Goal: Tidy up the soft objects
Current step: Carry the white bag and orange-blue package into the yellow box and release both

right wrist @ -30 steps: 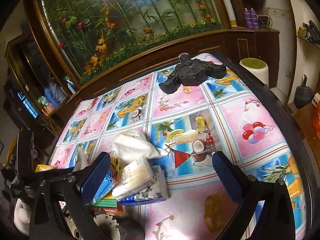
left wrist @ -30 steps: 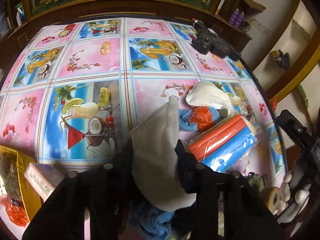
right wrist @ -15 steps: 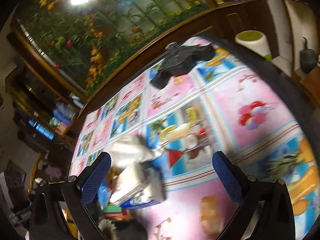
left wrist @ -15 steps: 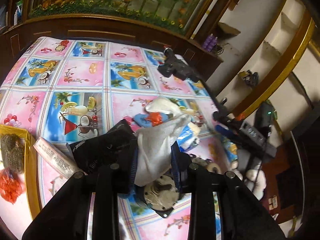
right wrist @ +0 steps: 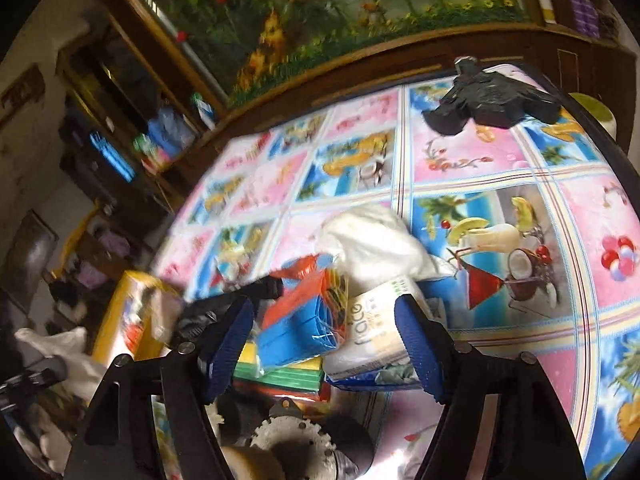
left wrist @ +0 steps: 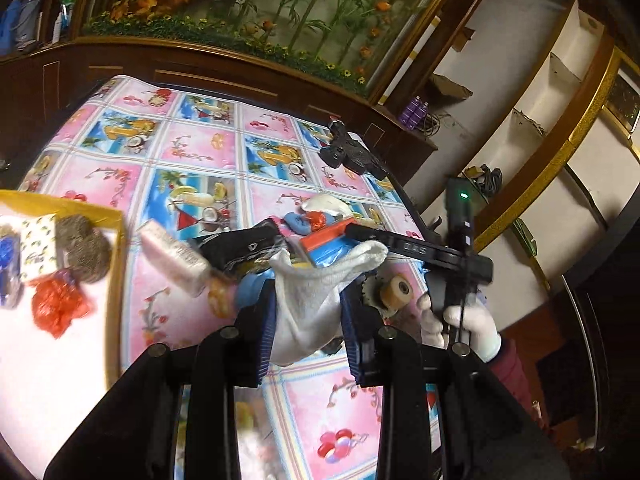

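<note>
Between our left gripper's pads we squeeze a white glove, held up over the table. Our right gripper is closing around a tissue pack in the pile; we cannot tell if the pads press it yet. Farther left sits the yellow tray, with soft things in it already. We think the glove goes there next, so we must swing left, then let go.
</note>
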The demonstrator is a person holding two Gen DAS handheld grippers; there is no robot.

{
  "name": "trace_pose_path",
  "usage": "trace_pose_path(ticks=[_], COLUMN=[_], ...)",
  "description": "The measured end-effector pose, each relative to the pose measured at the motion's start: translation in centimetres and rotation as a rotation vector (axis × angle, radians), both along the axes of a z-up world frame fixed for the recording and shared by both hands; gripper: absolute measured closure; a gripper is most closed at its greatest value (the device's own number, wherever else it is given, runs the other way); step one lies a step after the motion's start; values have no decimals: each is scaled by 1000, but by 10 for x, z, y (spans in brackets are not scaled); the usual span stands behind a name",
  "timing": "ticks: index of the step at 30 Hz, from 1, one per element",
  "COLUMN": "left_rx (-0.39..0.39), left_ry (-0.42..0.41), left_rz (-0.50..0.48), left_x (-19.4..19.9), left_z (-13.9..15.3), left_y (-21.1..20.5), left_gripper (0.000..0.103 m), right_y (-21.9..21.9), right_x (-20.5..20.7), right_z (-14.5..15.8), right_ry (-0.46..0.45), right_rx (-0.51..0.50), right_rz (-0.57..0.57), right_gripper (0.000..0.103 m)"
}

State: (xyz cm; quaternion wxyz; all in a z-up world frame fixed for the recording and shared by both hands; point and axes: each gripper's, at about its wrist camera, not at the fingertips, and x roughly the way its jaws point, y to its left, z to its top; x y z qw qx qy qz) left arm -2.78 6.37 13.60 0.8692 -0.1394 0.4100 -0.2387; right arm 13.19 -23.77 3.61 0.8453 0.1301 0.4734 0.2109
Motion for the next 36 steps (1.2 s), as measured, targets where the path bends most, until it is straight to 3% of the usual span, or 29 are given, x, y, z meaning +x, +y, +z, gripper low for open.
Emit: trace_pose_path(ticks=[1, 3, 8, 22, 29, 36], left_rx=[-9, -36, -111, -181, -142, -75], left_ry=[-2, -12, -34, -86, -62, -21], left_rz=[8, 29, 94, 255, 334, 376], left_x=[-4, -13, -34, -92, -91, -64], left_z=[1, 3, 6, -1, -14, -31], left_y=[6, 21, 61, 151, 187, 211], left_gripper=[76, 76, 76, 76, 76, 76], right_y=[8, 18, 28, 81, 124, 191], right_x=[6, 14, 3, -133, -164, -166], right_z=[-2, 2, 40, 132, 157, 155], right_ry=[29, 53, -12, -236, -255, -223], right_rx=[-26, -89, -80, -150, -132, -118], right_rz=[27, 47, 45, 91, 189, 311], right_gripper=[47, 68, 81, 85, 85, 85])
